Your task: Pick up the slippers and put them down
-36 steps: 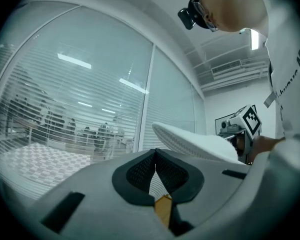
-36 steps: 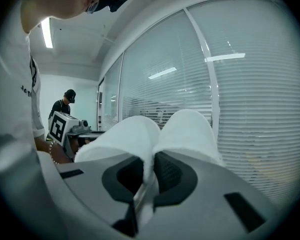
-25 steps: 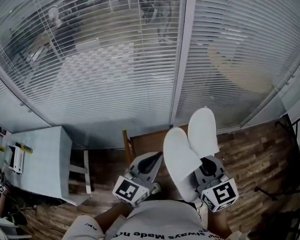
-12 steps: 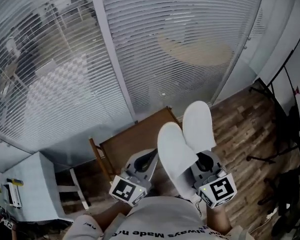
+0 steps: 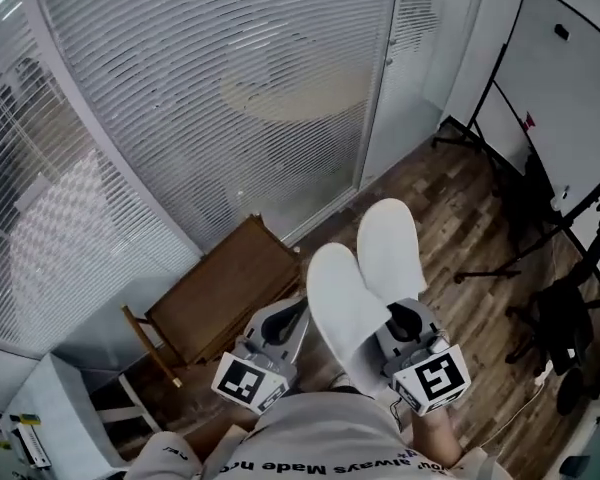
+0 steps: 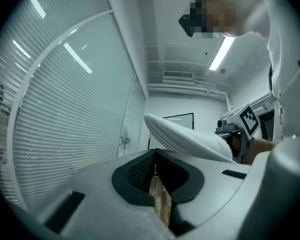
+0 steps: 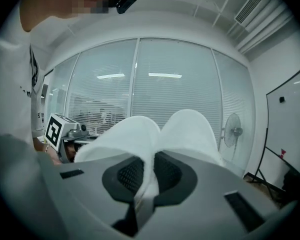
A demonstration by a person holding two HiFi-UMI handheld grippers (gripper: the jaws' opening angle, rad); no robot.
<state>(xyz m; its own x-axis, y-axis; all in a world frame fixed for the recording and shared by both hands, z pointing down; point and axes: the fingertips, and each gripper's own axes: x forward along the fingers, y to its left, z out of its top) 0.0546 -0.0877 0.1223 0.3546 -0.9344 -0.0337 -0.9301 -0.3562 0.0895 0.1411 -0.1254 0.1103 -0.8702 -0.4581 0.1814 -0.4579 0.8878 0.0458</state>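
Observation:
Two white slippers are pinched together at their heels in my right gripper, which is shut on them. In the head view one slipper fans out left and the other slipper points ahead, both held in the air above the wooden floor. The right gripper view shows the pair of slippers rising out of the closed jaws of the right gripper. My left gripper hangs beside them, shut, with nothing in it. From the left gripper view, one slipper's ribbed sole passes to the right.
A glass wall with white blinds stands ahead and to the left. A brown wooden chair sits below it. A whiteboard on a stand and a black stand are on the right. A fan stands by the window.
Both grippers and the view have swung right together. The blinds and the wooden chair slid left, and the whiteboard came into view. The slippers stay in the right gripper.

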